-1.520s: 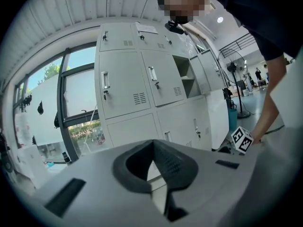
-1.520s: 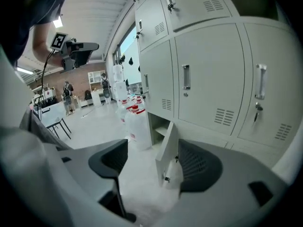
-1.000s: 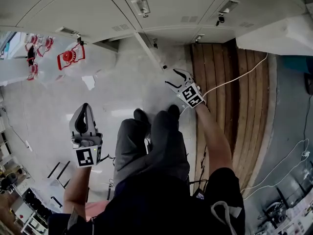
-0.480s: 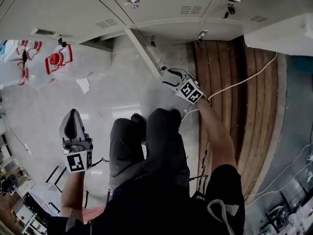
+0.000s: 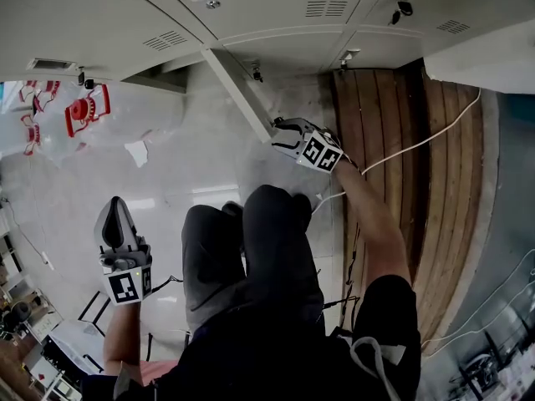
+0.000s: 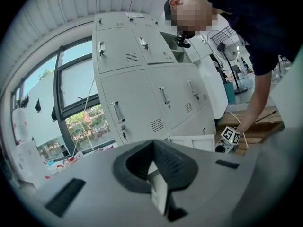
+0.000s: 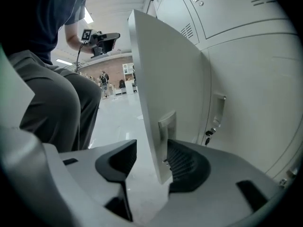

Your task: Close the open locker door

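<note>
The open locker door (image 5: 239, 87) is a thin white panel that swings out from the bottom row of lockers (image 5: 276, 7). My right gripper (image 5: 279, 133) is at its free lower corner. In the right gripper view the door's edge (image 7: 161, 79) and its recessed handle (image 7: 166, 124) stand between the jaws of that gripper (image 7: 151, 163). They have just been closing: the right pad lies against the door and the left pad keeps a gap. My left gripper (image 5: 114, 209) hangs far left over the floor, shut on nothing (image 6: 154, 163).
The person's legs (image 5: 251, 249) fill the middle, just below the door. A wooden platform (image 5: 393, 140) with a white cable (image 5: 422, 140) lies right. Red objects (image 5: 84, 111) sit on the floor at far left. A shut locker's handle (image 7: 217, 110) and key (image 7: 208, 133) are beside the door.
Both grippers have sunk. The right one moved left onto the door's corner, its jaws narrowing around the edge. The left one dropped toward the picture's lower left.
</note>
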The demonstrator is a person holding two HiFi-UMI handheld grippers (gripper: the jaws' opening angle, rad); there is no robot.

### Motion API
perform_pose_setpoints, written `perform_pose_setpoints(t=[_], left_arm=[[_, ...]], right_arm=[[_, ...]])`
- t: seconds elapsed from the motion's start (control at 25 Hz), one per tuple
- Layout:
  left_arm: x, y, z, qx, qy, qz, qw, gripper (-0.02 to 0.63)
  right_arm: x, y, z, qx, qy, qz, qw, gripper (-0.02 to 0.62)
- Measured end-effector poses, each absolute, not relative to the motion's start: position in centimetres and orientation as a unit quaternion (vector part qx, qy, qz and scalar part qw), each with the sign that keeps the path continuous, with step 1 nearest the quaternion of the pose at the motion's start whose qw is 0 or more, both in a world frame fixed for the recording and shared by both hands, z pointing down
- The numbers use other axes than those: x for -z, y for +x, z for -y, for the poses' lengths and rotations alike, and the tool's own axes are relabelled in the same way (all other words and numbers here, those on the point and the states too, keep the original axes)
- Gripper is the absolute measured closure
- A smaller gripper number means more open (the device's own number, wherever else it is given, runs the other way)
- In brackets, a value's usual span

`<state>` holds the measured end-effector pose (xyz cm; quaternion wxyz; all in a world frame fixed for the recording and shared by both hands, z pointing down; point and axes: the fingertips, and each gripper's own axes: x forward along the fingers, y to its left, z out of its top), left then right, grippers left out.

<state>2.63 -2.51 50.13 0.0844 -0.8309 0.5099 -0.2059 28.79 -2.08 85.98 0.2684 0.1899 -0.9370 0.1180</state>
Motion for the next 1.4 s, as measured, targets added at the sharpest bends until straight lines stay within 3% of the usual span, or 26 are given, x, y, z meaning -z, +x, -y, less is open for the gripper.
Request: perform_pose_setpoints(t=[0.36,0.6,1.4], left_arm=[[-52.0,2.3,2.5,0.213,-0.827,-0.513,0.091,0.603],[-52.5,2.4,2.6,0.212,-0.827,-0.512,0.096,0.603],[-53.7,-0.1,2.1,0.195,-0.816,-0.537,0.089,0.603]], right_arm=[[-87.9,28.2,2.7,-0.102,0.148,0.944,0.278,0.41],[-88.7,28.0,2.9,-0.094,0.139,0.945,0.28,0.458],[-88.9,24.2,2.5,-0.067,0.137,0.949,0.277,0.471]])
